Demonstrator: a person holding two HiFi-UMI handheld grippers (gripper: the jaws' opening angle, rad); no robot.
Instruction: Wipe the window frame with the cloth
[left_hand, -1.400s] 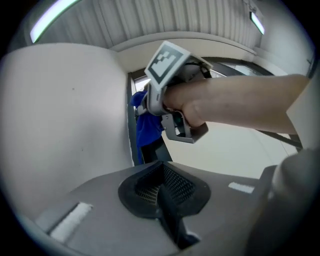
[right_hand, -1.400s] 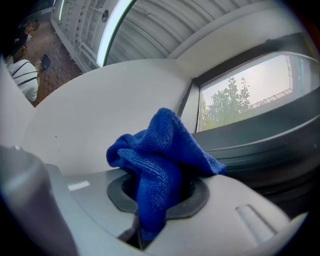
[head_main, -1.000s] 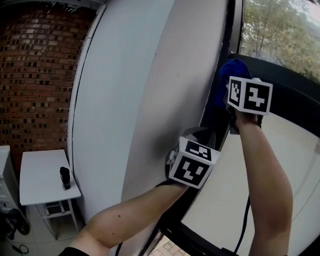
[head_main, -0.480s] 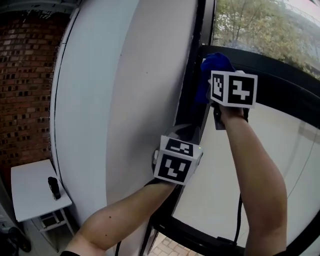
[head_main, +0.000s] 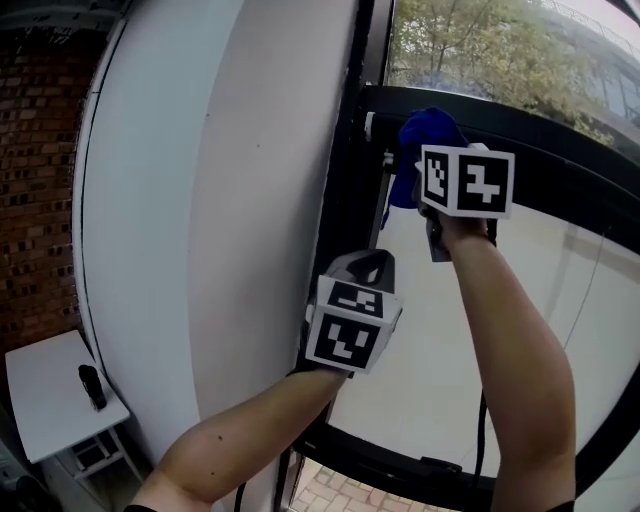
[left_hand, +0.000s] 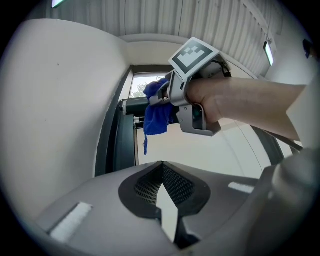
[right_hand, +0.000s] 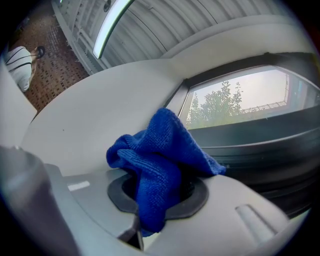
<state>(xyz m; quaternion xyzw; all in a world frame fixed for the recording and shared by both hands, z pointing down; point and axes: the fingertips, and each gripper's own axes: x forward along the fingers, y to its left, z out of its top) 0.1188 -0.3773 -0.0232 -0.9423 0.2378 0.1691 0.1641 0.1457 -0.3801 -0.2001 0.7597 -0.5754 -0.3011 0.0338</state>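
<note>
From the head: holds the blue cloth (head_main: 420, 135) in the right gripper (head_main: 428, 180) at the corner of the black window frame (head_main: 540, 125), apparently touching, with the bar's long axis running rightward; holds the left gripper (head_main: 365, 270) lower, beside the upright. From the left gripper: shows jaws together on nothing, with the cloth above and ahead. From the right gripper: shows jaws clamped on bunched cloth, with the frame just beyond. Leaves white wall (head_main: 200, 200), brick (head_main: 35, 200) and a small table (head_main: 50, 390) leftward.
</note>
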